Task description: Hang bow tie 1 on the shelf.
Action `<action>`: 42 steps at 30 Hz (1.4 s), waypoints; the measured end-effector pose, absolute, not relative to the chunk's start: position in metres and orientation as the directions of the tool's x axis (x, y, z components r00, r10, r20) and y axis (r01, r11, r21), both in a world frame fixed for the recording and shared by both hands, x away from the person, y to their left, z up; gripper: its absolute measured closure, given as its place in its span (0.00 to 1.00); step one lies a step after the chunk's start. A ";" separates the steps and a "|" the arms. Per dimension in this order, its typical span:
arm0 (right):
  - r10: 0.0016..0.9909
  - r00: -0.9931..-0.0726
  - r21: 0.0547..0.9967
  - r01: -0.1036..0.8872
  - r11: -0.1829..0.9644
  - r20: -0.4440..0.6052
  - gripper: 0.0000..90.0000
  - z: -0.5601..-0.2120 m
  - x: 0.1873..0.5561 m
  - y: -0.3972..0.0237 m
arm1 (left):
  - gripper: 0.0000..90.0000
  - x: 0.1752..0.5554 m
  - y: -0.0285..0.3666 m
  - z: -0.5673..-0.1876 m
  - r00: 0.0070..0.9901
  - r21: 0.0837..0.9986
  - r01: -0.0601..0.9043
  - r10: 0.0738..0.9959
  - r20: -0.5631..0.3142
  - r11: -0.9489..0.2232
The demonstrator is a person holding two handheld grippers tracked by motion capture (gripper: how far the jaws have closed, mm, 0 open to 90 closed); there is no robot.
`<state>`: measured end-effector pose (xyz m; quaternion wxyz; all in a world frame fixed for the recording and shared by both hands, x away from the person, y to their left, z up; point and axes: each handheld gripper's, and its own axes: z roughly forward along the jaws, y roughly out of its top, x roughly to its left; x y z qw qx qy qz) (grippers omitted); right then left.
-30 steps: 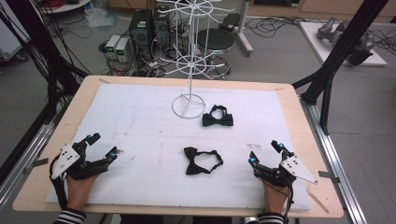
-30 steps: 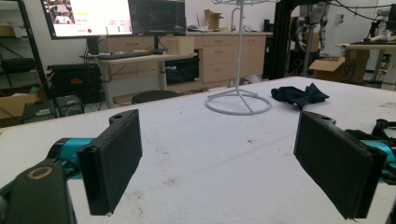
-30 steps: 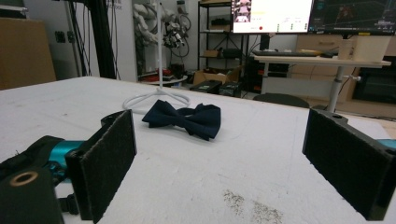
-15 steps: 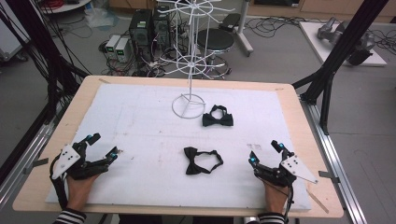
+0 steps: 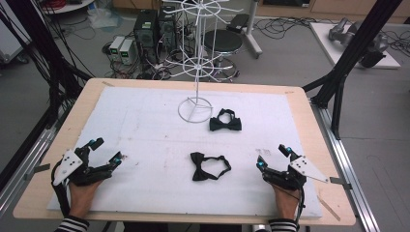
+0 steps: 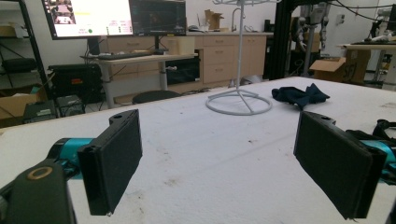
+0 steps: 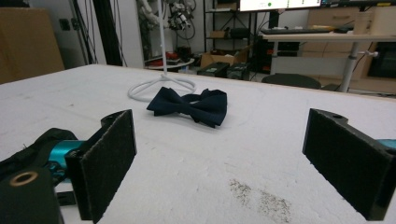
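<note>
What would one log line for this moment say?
left gripper: open, empty | right gripper: open, empty | near bow tie: flat between them | far bow tie: beside stand

Even, soft overhead light falls on the white table top (image 5: 145, 125); shadows are faint and short, a pale one under the wire stand (image 5: 196, 108); no harsh glare on the mat, though the monitor (image 6: 86, 16) in the left gripper view is washed out to near white; the high view is slightly soft and grainy; both gripper views bend straight lines toward their edges; the near black pads (image 7: 109, 161) look blurred, the far room dimmer.
</note>
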<state>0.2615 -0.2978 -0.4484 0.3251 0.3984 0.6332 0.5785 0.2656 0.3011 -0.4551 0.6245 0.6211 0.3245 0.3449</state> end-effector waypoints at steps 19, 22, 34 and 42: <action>0.835 -0.549 0.981 0.152 0.123 -0.020 0.10 -0.396 0.291 -0.301 | 0.18 0.266 0.301 -0.455 0.549 1.000 -0.029 0.835 0.021 -0.006; 0.827 -0.561 0.978 0.161 0.131 -0.018 0.10 -0.389 0.299 -0.300 | 0.18 0.266 0.301 -0.455 0.549 1.000 -0.028 0.835 0.020 -0.006; 0.804 -0.594 0.960 0.202 0.192 -0.036 0.10 -0.365 0.326 -0.295 | 0.18 0.266 0.301 -0.455 0.548 1.000 -0.029 0.836 0.014 0.003; 0.776 -0.627 0.932 0.238 0.272 -0.067 0.10 -0.359 0.351 -0.291 | 0.17 0.266 0.301 -0.455 0.548 1.000 -0.027 0.836 0.015 0.000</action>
